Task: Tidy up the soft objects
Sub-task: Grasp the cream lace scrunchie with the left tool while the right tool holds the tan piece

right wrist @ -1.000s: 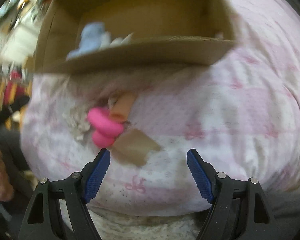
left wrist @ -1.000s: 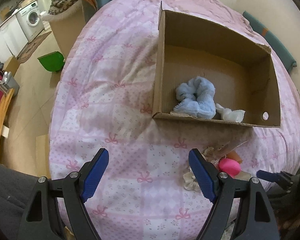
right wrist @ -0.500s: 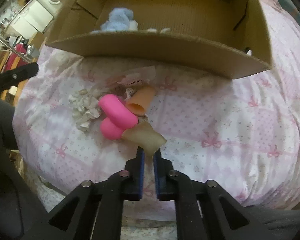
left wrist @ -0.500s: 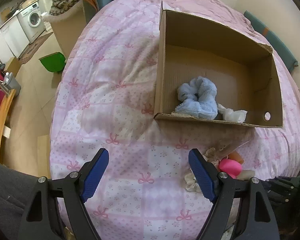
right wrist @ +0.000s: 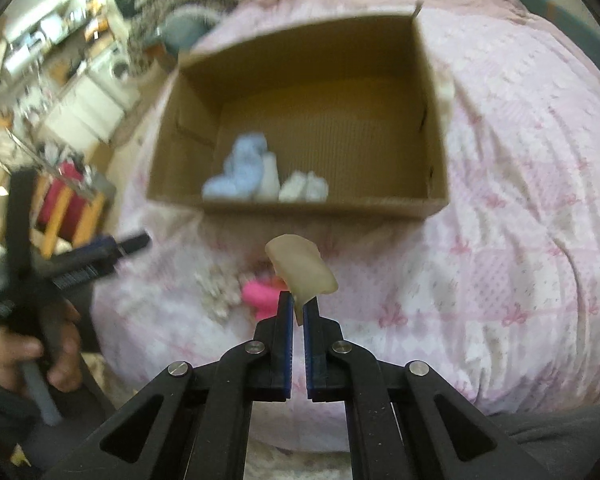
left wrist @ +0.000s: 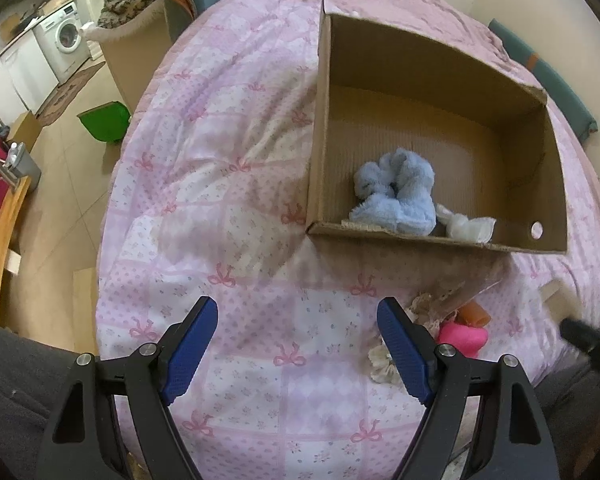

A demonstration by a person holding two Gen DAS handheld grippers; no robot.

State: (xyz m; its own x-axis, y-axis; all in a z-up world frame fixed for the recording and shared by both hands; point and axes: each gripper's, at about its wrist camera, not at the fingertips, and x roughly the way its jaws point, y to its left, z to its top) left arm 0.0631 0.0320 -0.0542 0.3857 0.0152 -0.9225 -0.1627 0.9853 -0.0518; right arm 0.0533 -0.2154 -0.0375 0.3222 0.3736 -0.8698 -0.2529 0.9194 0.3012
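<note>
Right gripper (right wrist: 296, 306) is clamped on the beige soft piece (right wrist: 302, 270), pinching only its near bottom edge, so most of it sticks up and forward past the fingertips, clear of the bed

Piece sits in the air short of the cardboard box (right wrist: 436, 152), roughly in line with the middle of its near wall. Right wrist view is motion-blurred, so grip depth is hard to judge; looks shallow

Box holds 2 items against the near wall: blue fluffy cloth (left wrist: 396, 192) and white cloth (left wrist: 466, 226) just beside it. Back and right part of the box floor is bare

Loose on the pink bedspread (left wrist: 228, 184) just in front of the box: pink soft toy (left wrist: 462, 338), orange piece (left wrist: 474, 314), cream lace scrunchie (left wrist: 382, 360), all bunched together

Left gripper (left wrist: 298, 346) is spread wide, holding nothing, low over the bedspread just left of that bunch

For the step in hand, my read:
- carry high enough that the dangling piece clears the near wall, since a snag could pull it out of a thin pinch
- go past the 2 cloths and let go over the bare floor
- move smoothly, because a floppy piece swings
- keep the left one parked, out of the path
</note>
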